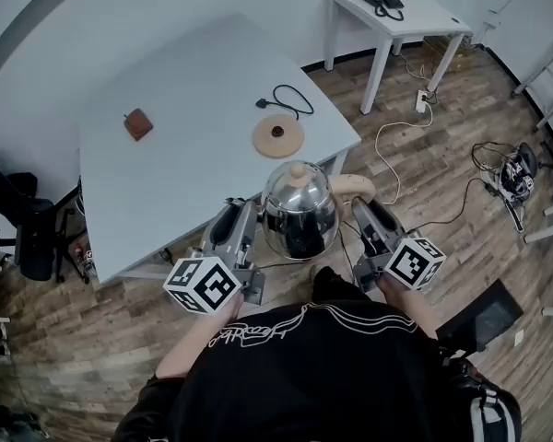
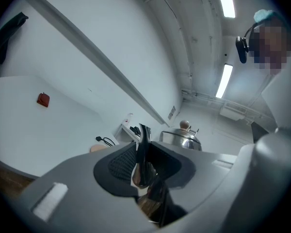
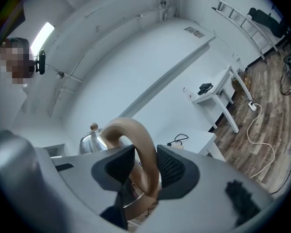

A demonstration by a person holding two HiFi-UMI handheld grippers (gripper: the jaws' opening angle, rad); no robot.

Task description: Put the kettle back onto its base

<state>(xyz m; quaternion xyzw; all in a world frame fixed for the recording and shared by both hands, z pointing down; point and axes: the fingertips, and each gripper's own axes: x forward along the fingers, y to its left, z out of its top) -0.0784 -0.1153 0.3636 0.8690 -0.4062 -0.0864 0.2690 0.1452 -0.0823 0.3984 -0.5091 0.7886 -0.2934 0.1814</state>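
A shiny steel kettle with a wooden lid knob hangs in the air just off the near corner of the white table, carried between both grippers. My left gripper is shut on the kettle's thin metal spout. On the other side, my right gripper is shut on the curved wooden handle. The kettle's lid shows past the left jaws. The round wooden-coloured base lies on the table beyond the kettle, with its black cord coiled behind it.
A small brown object lies on the table's left part. A second white table with a black phone stands at the back right. Cables and a socket strip lie on the wooden floor. A black chair stands at left.
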